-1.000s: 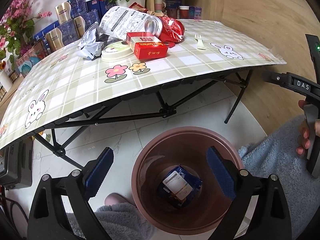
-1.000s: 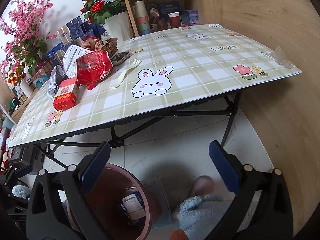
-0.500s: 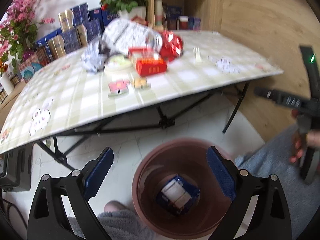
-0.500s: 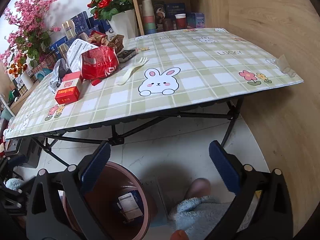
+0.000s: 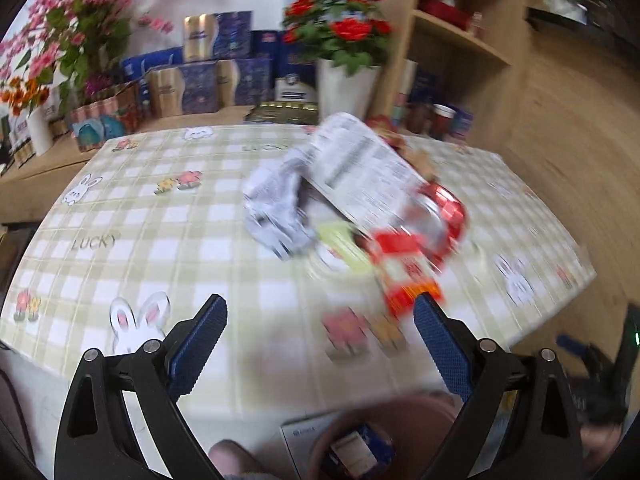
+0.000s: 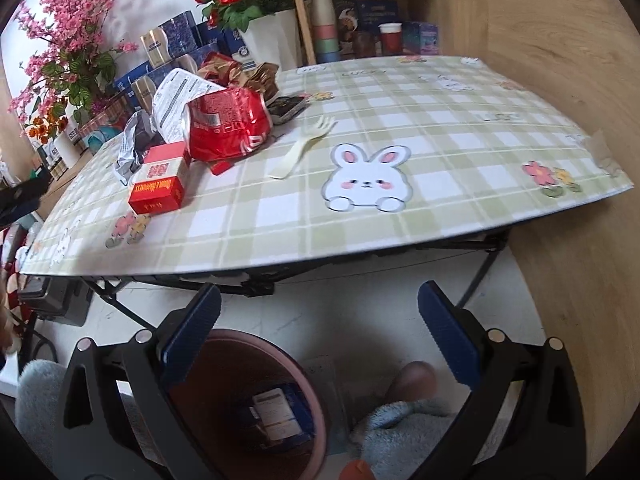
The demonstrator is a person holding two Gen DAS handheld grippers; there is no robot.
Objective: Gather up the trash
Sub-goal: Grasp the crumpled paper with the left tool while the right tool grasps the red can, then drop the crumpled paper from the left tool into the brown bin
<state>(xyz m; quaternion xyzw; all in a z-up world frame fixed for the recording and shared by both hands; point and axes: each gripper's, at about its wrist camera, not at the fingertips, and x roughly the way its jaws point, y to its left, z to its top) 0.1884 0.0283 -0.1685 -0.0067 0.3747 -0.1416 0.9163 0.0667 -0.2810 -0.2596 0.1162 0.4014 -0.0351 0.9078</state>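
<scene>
A heap of trash lies on the checked table [image 6: 440, 128]: a red box [image 6: 158, 190], a crushed red bag [image 6: 226, 124], a white printed wrapper [image 6: 176, 96], crumpled grey foil [image 6: 130, 148] and a pale plastic fork [image 6: 304, 148]. The left wrist view is blurred; it shows the red box [image 5: 404, 276], the foil [image 5: 276, 208] and the wrapper [image 5: 360, 172]. My left gripper [image 5: 320, 344] is open above the table's near edge, short of the heap. My right gripper [image 6: 318, 340] is open, held low in front of the table. Below stands a brown bin [image 6: 248, 404] holding a blue packet [image 6: 276, 412].
Flower pots, blue gift boxes and cups stand behind the table on a wooden shelf [image 6: 304, 20]. A wooden wall [image 6: 560, 80] runs along the right. The person's fluffy grey sleeve [image 6: 400, 432] and a foot [image 6: 412, 380] are beside the bin. Black folding legs [image 6: 256, 286] cross under the table.
My left gripper has swung up from over the bin to the tabletop, towards the trash heap, and its view is motion-blurred. The right gripper has risen slightly. Both stay open.
</scene>
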